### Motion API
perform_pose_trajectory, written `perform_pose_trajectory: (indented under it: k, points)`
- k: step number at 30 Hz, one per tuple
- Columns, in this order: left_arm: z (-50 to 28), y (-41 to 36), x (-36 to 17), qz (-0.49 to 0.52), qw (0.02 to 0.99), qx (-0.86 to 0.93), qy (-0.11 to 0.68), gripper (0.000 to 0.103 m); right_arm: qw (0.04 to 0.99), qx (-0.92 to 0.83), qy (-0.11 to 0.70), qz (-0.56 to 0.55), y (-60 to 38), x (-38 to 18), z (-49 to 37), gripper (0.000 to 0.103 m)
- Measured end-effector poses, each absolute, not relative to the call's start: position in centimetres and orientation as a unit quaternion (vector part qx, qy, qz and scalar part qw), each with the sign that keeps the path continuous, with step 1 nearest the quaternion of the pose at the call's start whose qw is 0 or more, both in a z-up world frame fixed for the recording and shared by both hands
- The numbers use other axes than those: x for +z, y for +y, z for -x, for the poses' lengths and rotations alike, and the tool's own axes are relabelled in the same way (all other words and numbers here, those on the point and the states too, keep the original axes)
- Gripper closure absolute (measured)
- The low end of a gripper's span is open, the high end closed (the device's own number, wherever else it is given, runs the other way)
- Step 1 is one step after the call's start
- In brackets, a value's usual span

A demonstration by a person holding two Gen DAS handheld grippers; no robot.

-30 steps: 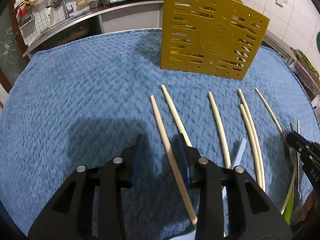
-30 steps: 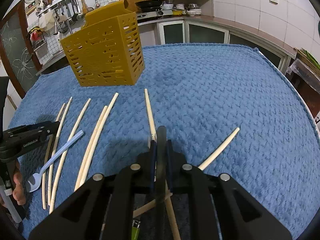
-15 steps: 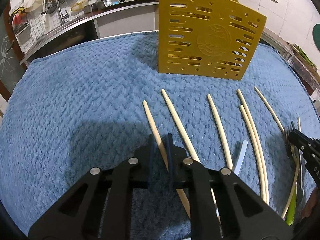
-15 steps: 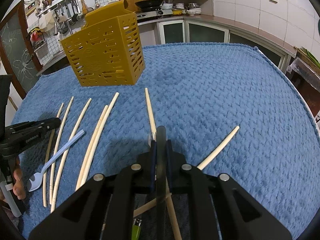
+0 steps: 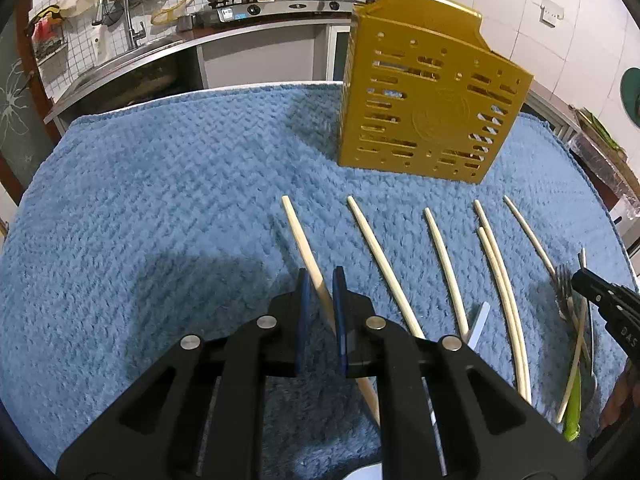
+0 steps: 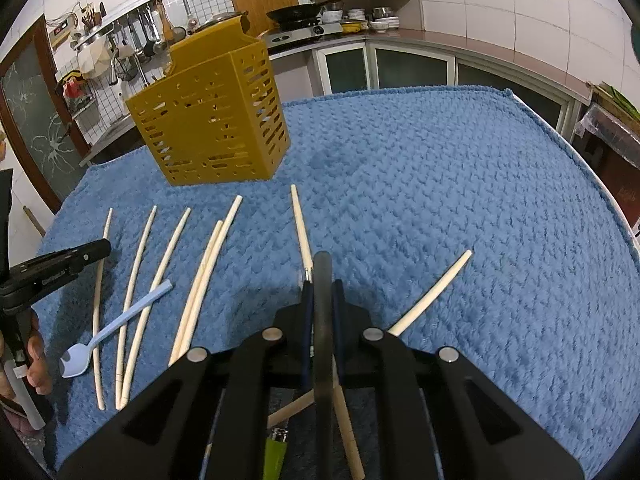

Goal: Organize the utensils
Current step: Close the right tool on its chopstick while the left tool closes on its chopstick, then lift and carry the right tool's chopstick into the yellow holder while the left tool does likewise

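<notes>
We have the left gripper (image 5: 320, 288) clenched on the leftmost chopstick (image 5: 298, 228), pinched well back from its far tip, so most of its length pokes out ahead of the pads. Our worry is that so thin a stick, caught between flat pads, may swivel or slip as we carry it toward the yellow slotted holder (image 5: 424, 104), which stands on the blue towel (image 5: 160, 200) near the table's far edge. A drooping tip could catch the holder's rim instead of dropping in. The gripper points steeply down at the towel, tips just above it.

To the right, the other loose chopsticks (image 5: 440, 256) lie fanned in a row, pointing at the holder, with a pale blue spoon (image 6: 116, 328) across two of them nearer the front edge.

Our right gripper (image 6: 320, 292) is also clenched, on a dark handle (image 6: 322, 320) standing up between its pads; we cannot tell which utensil it is. It tilts down over two crossed chopsticks (image 6: 432, 292), which a careless lift could drag along.
</notes>
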State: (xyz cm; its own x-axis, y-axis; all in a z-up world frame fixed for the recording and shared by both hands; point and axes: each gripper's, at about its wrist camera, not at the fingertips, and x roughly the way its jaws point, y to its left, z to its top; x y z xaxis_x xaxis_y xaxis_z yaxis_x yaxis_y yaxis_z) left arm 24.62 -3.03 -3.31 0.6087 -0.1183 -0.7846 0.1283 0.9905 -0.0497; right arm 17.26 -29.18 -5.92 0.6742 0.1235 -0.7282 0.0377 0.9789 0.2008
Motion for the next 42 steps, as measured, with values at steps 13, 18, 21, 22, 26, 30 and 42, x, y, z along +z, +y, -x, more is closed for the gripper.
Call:
perform_pose_trajectory:
  k: [13,18,21,22,26,30,42]
  points:
    - [-23.1,-2.9,0.0,-0.013,0.92,-0.071,0.384,0.094,0.914,0.033,0.387,-0.113,-29.5,-4.6,-17.3,0.094]
    - [-22.6,-2.5,1.5,-0.016,0.931,-0.073,0.357,0.095,0.924,0.031,0.364,-0.112,-29.5,-2.8,-16.8,0.094]
    - [-22.3,-2.4,2.3,-0.02,0.936,-0.075,0.342,0.096,0.931,0.031,0.346,-0.113,-29.5,-1.8,-16.6,0.094]
    - [-22.1,-2.3,2.6,-0.02,0.939,-0.076,0.336,0.096,0.934,0.032,0.338,-0.114,-29.4,-1.3,-16.5,0.094]
    - [-21.9,-2.1,3.2,-0.02,0.944,-0.077,0.321,0.097,0.941,0.035,0.316,-0.113,-29.0,0.0,-16.5,0.094]
    - [-21.9,-1.9,3.7,-0.017,0.947,-0.079,0.31,0.098,0.948,0.037,0.296,-0.11,-28.5,1.0,-16.4,0.094]
    - [-22.8,-2.1,5.8,-0.006,0.956,-0.096,0.276,0.098,0.963,0.043,0.246,-0.101,-26.9,4.4,-16.8,0.094]
